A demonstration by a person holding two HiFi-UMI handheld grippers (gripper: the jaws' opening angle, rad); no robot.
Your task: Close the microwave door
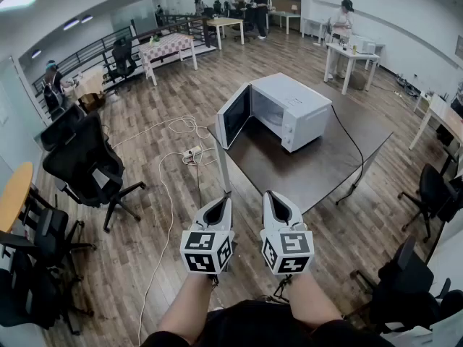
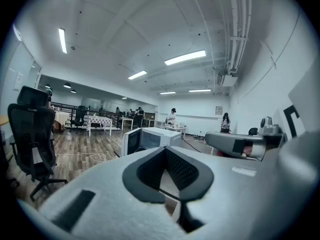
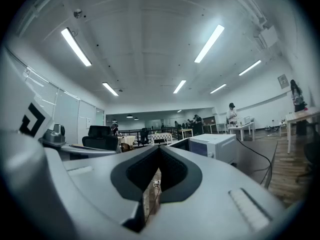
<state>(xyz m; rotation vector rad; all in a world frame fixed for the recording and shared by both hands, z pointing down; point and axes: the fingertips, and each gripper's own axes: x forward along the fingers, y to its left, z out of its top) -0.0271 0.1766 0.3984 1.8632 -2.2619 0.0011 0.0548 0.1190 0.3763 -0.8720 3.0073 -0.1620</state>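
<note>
Counter [image 1: 325,166]: dark, bears microwave [image 1: 300,107]. Microwave: white, far end, door [image 1: 233,116] swung open to its left. Left tool [image 1: 226,198], right tool [image 1: 269,195]: both closed, empty, well apart from door. Step: approach; next, likely reach door's outer face, push shut.

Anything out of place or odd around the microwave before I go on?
The microwave has its door wide open, swung out to the left. On the floor left of the table, white cables lie in loose loops around what looks like a power strip. Nothing looks spilled or damaged.
</note>
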